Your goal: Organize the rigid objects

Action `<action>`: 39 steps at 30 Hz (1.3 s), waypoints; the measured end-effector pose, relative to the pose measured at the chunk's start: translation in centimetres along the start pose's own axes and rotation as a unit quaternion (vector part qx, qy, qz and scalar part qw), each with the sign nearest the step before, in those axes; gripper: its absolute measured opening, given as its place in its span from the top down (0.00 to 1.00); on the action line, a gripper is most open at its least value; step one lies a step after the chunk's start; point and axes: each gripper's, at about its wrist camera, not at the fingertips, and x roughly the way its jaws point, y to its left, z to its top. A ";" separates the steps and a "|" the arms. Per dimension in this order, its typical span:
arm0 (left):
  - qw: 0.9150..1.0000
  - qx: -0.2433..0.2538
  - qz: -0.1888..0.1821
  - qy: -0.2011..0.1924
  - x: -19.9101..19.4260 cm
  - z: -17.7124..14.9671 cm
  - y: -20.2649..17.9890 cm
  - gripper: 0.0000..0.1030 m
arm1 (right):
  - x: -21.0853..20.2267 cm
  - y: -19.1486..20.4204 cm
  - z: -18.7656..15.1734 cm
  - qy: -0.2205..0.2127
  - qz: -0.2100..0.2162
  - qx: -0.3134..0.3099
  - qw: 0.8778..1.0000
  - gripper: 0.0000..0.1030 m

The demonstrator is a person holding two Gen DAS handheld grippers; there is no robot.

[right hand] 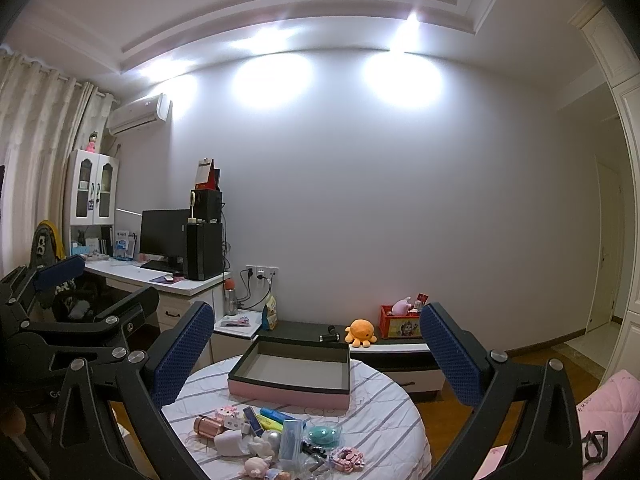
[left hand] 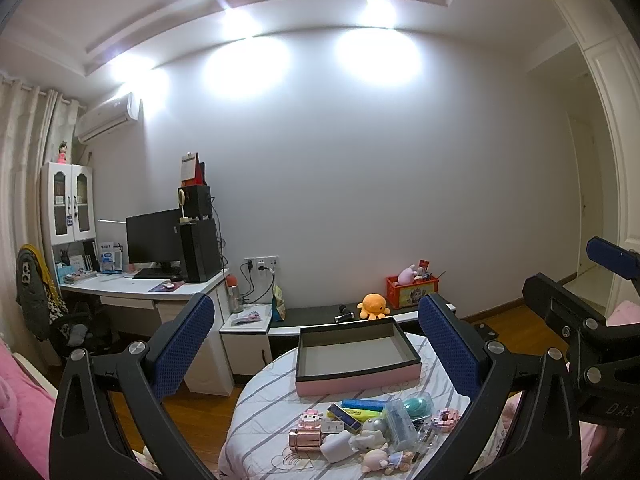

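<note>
Left tool (left hand: pixel 316 344) spread wide, empty. Right tool (right hand: pixel 316 348) likewise wide, nothing held. Small toys pile (left hand: pixel 360 432) on round counter (left hand: pixel 256 408), near side of empty pink box (left hand: pixel 356 354).

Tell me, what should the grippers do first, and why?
Probably lower the right gripper onto the rose-gold canister at the near edge of the toy pile. Both grippers hang open and empty above the round table, the pink tray holds nothing, and every toy still lies outside it.
</note>
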 end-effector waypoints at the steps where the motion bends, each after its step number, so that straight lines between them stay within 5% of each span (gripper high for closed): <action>1: 1.000 0.000 0.000 0.000 -0.1 0.0 0.0 0.00 | 0.0 0.0 0.0 0.000 0.000 0.000 1.000 0.00; 39: 1.000 0.004 -0.001 0.006 -0.3 -0.4 0.4 0.00 | -0.4 0.0 0.5 0.011 -0.002 -0.004 1.000 0.00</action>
